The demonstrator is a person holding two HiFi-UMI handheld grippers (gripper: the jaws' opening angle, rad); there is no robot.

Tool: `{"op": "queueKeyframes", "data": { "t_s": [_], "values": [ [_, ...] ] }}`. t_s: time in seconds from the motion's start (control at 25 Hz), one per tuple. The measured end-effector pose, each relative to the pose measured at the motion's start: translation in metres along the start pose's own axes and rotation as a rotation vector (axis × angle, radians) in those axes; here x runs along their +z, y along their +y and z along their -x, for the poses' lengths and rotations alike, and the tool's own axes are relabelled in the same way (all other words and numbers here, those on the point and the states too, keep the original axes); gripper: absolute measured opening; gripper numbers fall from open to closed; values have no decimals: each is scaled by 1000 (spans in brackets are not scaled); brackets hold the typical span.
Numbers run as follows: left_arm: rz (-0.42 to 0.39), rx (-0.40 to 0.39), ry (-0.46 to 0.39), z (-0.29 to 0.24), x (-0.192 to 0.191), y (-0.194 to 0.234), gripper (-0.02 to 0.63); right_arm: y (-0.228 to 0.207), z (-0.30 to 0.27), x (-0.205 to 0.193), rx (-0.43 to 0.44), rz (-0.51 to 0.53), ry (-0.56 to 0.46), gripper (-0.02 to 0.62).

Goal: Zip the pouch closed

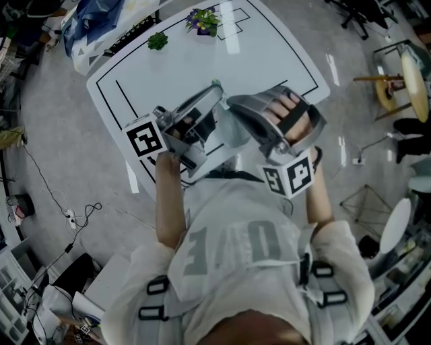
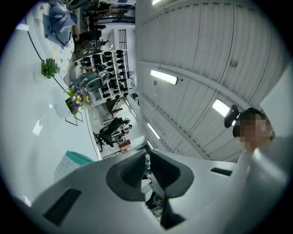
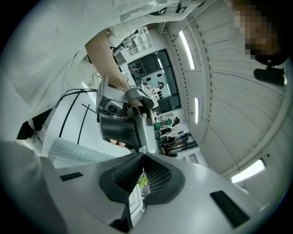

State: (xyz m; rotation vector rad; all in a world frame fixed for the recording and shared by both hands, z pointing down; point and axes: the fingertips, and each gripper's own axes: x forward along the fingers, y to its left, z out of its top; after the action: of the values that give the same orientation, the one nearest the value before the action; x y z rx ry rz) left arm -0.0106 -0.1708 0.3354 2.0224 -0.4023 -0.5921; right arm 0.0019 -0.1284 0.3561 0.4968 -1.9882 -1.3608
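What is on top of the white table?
A green plant and a pot of purple flowers stand near its far edge. The left gripper and the right gripper, held above it, hide its near part.

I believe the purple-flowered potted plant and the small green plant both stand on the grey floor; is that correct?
Not quite. The purple-flowered potted plant and the small green plant both stand on the white table with black lines, near its far edge, not on the grey floor. The head view shows this.
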Motion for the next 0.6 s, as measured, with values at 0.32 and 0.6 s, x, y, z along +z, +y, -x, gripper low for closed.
{"op": "queueKeyframes", "data": {
  "t_s": [0.32, 0.6],
  "values": [
    [-22, 97, 4, 7, -3, 13, 11, 9, -2, 1, 20, -11, 15, 12],
    [-52, 140, 4, 12, -4, 21, 9, 13, -3, 2, 22, -55, 18, 12]
  ]
}}
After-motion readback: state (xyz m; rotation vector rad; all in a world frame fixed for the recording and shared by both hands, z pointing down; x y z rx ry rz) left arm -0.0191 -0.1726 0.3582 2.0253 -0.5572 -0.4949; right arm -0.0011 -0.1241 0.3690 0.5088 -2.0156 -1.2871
